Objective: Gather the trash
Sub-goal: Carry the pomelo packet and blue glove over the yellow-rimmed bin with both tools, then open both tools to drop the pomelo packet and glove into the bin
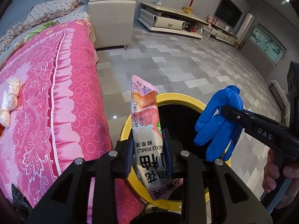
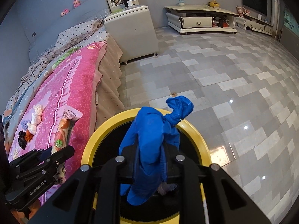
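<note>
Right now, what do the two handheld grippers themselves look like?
Both are black plastic with open, triangular cut-out frames and round silver bolts. The left gripper has dark blue ribbed pads on its fingers and white GenRobot.AI lettering on its side. The right gripper has a pistol-style handle and pale raised letters DAS on its side.

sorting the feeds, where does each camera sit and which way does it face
Left wrist: on the left gripper, angled down past its jaws, shut on the pomelo wrapper, at the yellow bin; a hand shows.
Right wrist: on the right gripper, angled down at the bin, jaws shut on the blue glove.
Shared: bin, glove, wrapper, pink bedspread.
</note>
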### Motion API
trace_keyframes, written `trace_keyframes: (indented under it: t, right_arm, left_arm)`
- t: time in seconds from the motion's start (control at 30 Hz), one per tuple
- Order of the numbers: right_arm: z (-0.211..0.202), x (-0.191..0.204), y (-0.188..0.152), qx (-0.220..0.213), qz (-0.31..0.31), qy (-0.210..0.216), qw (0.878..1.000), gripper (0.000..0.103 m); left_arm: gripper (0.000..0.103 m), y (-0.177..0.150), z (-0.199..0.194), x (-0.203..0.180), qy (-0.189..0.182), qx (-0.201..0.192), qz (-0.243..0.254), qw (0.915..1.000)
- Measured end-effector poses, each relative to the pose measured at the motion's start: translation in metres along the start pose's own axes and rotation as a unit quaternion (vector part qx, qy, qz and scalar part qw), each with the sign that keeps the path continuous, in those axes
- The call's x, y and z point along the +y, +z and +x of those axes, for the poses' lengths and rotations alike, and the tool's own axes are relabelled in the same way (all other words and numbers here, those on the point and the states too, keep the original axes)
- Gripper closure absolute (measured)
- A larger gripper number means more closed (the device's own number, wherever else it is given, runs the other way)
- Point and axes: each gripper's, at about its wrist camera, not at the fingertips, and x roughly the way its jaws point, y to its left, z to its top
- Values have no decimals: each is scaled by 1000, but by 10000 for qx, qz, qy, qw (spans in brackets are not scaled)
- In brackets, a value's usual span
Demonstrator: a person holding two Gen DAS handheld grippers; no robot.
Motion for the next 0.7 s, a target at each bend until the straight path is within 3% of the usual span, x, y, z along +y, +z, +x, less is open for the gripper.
trace_keyframes:
  t: [0.17,0.3,0.4,0.7]
  right_arm:
    - [-7,-3,-3,-1,60,5,10000,80]
    - [-13,-3,-6,-1,106,-48,9999,64]
    - [-20,-4,-9,-38,111,-107,9999,57]
    - [-35,6,-19,-99,69,-102,9999,55]
  left_arm:
    - [69,0,-8,-1,3,-74,3,10000]
    - [53,-2,-18,0,29,-181,-20,9998]
    - [45,-2,-27,7,34,-267,-116,9996]
    - [23,-6,-59,39,275,-556,-363,9974]
